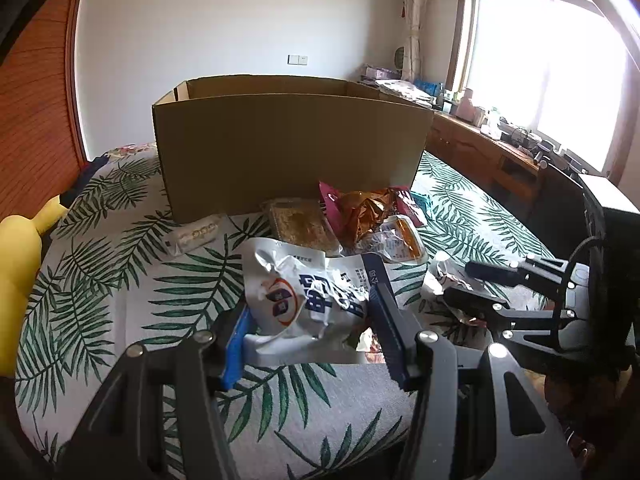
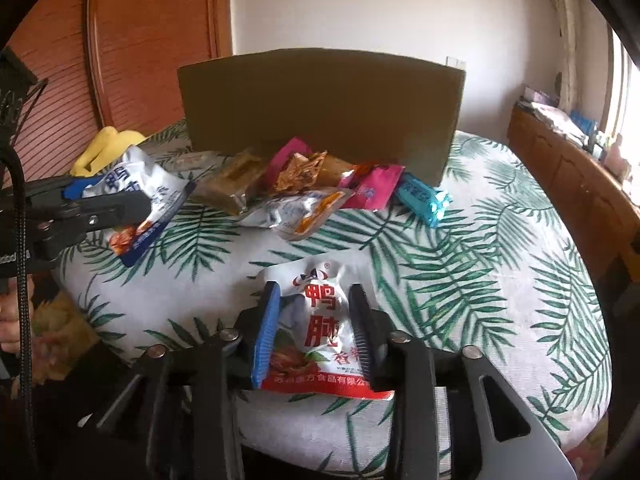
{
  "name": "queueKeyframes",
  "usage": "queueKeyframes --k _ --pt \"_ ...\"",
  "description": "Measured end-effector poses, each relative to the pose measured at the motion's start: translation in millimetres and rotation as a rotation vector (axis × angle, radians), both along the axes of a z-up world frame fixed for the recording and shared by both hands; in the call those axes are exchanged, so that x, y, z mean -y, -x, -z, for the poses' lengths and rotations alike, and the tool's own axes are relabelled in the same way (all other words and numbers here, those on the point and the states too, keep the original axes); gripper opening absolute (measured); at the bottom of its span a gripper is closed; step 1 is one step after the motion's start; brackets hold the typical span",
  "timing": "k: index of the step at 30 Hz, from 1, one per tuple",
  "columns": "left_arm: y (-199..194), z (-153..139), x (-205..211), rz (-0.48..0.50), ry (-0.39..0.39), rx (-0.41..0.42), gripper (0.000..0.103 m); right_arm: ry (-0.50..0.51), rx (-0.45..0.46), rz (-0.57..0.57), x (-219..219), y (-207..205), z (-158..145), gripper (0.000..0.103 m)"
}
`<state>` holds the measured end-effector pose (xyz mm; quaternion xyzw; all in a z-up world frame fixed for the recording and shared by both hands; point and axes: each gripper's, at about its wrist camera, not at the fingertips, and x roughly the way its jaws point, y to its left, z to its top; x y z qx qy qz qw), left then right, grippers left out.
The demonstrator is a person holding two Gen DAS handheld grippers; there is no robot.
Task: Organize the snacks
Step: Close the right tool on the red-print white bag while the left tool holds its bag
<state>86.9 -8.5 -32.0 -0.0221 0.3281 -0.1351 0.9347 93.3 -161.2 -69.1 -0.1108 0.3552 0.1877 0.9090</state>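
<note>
Leaf-print cushion (image 2: pixel 460 264) spreads under everything. Open cardboard box (image 1: pixel 288 140) stands upright at its far side. Loose snack pile (image 2: pixel 312 184) lies just in front of the box's near wall: clear brown cake packet, crumpled gold wrapper, pink packets, teal packet (image 2: pixel 424 198) at the right end. A small pale packet (image 1: pixel 192 236) sits apart, left of the pile. My left gripper (image 1: pixel 308 320) pinches a white-and-blue snack bag (image 1: pixel 304 292), crumpled between both pads, near the cushion's left side. My right gripper (image 2: pixel 314 328) straddles a white-and-red snack bag (image 2: pixel 320 320) lying on the near cushion; whether the pads press it I cannot tell.
</note>
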Motion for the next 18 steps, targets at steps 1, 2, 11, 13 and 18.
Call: queueKeyframes --k 1,2,11,13,18 --pt "0.0 -0.1 0.0 0.0 0.001 0.0 0.054 0.004 0.004 0.007 1.9 -0.9 -1.0 0.054" --pt "-0.2 0.1 0.0 0.0 0.002 -0.001 0.054 0.012 0.004 0.013 2.9 -2.7 -1.1 0.059" --pt "0.0 0.1 1.2 0.009 0.003 -0.003 0.054 0.038 -0.093 -0.033 1.6 -28.5 10.2 0.069" --pt "-0.4 0.0 0.0 0.008 0.006 -0.004 0.054 0.033 -0.111 -0.05 1.4 -31.8 9.7 0.065" --pt "-0.3 -0.5 -0.6 0.008 0.005 -0.002 0.054 0.031 -0.132 -0.078 2.7 -33.3 6.2 0.058"
